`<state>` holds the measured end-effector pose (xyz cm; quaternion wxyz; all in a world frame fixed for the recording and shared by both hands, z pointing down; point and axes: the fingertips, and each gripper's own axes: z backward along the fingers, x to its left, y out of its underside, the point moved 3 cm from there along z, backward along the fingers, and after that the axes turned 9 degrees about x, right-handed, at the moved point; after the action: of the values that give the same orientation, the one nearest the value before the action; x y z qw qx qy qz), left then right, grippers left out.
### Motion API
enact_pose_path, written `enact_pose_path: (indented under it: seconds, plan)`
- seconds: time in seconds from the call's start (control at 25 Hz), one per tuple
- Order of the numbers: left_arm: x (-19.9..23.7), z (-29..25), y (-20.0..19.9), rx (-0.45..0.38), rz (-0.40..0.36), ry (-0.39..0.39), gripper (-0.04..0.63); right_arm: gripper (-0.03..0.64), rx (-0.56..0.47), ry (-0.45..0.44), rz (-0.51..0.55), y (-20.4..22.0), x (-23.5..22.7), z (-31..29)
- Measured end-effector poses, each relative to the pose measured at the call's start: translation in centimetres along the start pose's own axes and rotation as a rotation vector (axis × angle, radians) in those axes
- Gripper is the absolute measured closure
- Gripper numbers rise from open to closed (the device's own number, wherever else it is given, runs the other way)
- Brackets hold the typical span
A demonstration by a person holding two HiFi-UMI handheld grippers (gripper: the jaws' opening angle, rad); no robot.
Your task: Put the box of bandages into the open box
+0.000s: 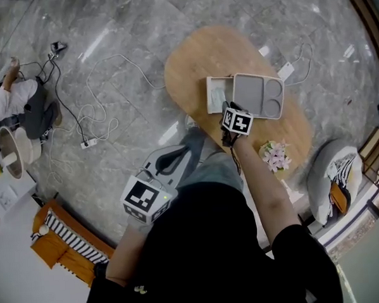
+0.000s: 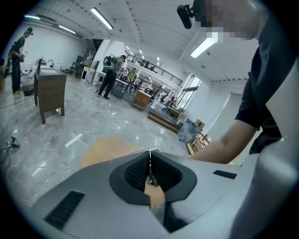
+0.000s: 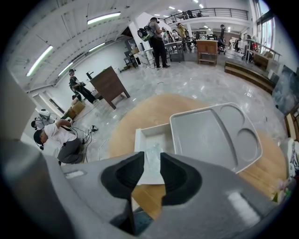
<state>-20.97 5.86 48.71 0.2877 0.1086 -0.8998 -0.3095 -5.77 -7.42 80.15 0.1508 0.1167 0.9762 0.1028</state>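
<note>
On the oval wooden table (image 1: pixel 194 59) stands an open white box (image 1: pixel 209 89), and a pale box of bandages (image 3: pixel 153 150) lies inside it. My right gripper (image 1: pixel 226 109) hovers just over the near end of that box. Its jaws stand open (image 3: pixel 152 161) and apart from the bandage box, which shows through the gap below them. A flat grey moulded tray (image 3: pixel 215 135) lies right beside the open box (image 3: pixel 138 140). My left gripper (image 1: pixel 176 155) hangs low by the person's body, off the table's near edge, its jaws shut (image 2: pixel 150 163) on nothing.
A small bunch of pink flowers (image 1: pixel 274 154) lies at the table's near right end. Cables and a power strip (image 1: pixel 88 143) trail over the marble floor at left, where a person (image 1: pixel 12 100) sits. A grey cushion seat (image 1: pixel 333 172) stands to the right.
</note>
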Motion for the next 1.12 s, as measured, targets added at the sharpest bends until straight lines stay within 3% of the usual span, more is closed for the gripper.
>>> enact_pose_path:
  seconds: [0.4, 0.64, 1.12]
  plan:
    - [-2.1, -1.5, -4.1, -0.049, -0.088, 0.076, 0.583, 0.523, -0.114, -0.039, 0.000, 0.2, -0.3, 8.1]
    - [-3.5, -2.5, -6.2, -0.069, -0.127, 0.107, 0.583, 0.597, -0.217, -0.050, 0.043, -0.2, 0.3, 14.5]
    - [-8.1, -5.0, -11.0, -0.130, -0.194, 0.173, 0.583, 0.618, -0.496, -0.060, 0.221, -2.8, 0.0, 31.6]
